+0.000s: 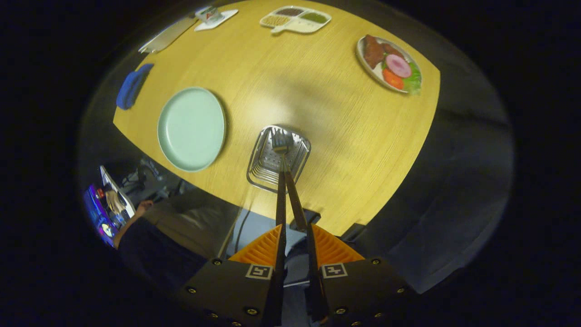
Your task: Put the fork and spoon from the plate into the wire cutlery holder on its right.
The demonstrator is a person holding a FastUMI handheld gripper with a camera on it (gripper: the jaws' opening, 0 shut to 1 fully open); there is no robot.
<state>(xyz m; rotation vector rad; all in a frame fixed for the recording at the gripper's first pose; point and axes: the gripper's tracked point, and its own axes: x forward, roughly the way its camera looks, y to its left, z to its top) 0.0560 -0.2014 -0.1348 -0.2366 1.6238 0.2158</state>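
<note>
Nearest the camera, low in the centre of the frame, the gripper point(294, 236) shows its two orange ribbed fingers point(261, 250) with a narrow gap between them. Two dark handles run up through that gap; whether the pads press on them cannot be told.

The handles reach forward over the wire cutlery holder point(278, 159), which stands on the wooden table point(317, 109) just ahead of the fingers, at mid-frame. The fork point(280, 144) has its tines over the holder's perforated base. The second handle beside it is probably the spoon point(295, 200); its bowl is not clear.

Left of the holder, near it but apart, lies one pale green plate point(191, 128), bare.

Farther off, counted: one white divided tray point(296, 20) at the top centre, its three compartments holding brown, tan and green fillings; one plate of food point(389, 63) at the upper right, with brown pieces, a pink slice, something red and green leaves; one small white tray point(216, 19) at the upper left with a small item on it; one long grey flat object point(167, 36) beside that; one blue cloth point(131, 85) at the table's left edge.

A person's arm point(136, 213) shows at the lower left, below the table.
</note>
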